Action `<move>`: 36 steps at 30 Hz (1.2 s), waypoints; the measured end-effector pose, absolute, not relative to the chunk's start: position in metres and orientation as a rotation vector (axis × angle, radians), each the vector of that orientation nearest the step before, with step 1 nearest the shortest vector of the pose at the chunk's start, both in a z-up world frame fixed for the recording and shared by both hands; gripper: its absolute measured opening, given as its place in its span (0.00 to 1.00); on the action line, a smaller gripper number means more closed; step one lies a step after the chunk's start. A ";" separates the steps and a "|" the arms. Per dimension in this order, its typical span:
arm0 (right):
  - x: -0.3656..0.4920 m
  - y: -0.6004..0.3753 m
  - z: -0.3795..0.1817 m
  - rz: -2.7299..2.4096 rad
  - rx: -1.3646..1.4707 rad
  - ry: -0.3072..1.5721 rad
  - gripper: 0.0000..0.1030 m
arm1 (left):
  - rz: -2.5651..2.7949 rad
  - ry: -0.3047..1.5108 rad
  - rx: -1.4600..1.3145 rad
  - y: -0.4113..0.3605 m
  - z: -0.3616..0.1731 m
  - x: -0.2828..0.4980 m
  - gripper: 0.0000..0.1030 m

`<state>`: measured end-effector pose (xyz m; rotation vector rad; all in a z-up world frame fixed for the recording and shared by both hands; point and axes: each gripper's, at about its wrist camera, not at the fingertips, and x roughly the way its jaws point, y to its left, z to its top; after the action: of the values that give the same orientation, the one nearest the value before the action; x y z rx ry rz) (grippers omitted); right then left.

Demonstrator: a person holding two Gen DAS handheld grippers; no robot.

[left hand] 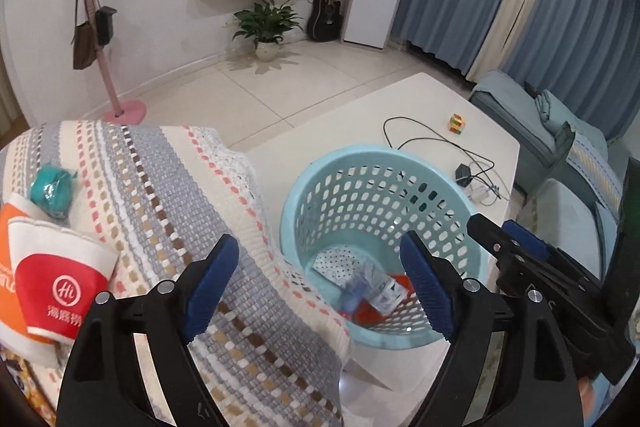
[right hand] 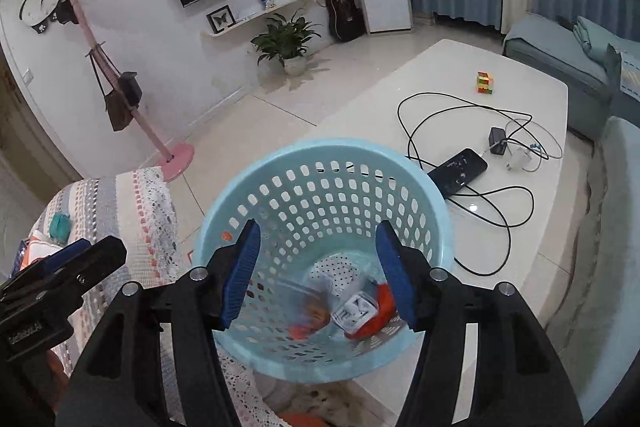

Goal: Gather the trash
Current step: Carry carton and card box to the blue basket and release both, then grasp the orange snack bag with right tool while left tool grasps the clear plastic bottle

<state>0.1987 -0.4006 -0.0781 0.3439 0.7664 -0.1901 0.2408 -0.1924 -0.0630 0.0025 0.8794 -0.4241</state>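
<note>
A light blue perforated basket (left hand: 360,195) (right hand: 320,187) stands on the white table and holds several pieces of trash: a white wrapper (right hand: 356,309), a blurred packet (right hand: 316,311) and red scraps (left hand: 366,311). My right gripper (right hand: 316,273) is open and empty right above the basket's mouth. My left gripper (left hand: 324,283) is open and empty over the striped cloth (left hand: 168,195) beside the basket. On that cloth lie a red and white paper cup (left hand: 60,287), an orange cup (left hand: 8,267) and a teal crumpled wrapper (left hand: 52,191).
The white table (right hand: 460,83) carries a black cable (right hand: 448,107), a black phone (right hand: 460,171), chargers (right hand: 508,147) and a colourful cube (right hand: 485,82). Blue sofas (left hand: 532,119) stand to the right. A pink coat stand (left hand: 120,107) and a potted plant (left hand: 266,23) stand on the floor.
</note>
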 end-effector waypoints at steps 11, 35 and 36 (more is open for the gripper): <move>0.177 -0.362 -0.039 -0.112 0.316 0.693 0.55 | -0.420 0.780 -0.051 -0.146 -0.022 0.204 0.79; 0.129 -0.115 0.008 0.417 0.042 0.624 0.59 | -0.030 0.594 -0.232 0.125 0.040 0.076 0.76; 0.129 -0.105 0.003 0.446 0.037 0.641 0.60 | -0.009 0.602 -0.245 0.138 0.036 0.074 0.76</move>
<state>0.1290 -0.1048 0.0034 0.0365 0.6407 0.4465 0.0741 0.1382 0.0359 -0.2454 0.6016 -0.0092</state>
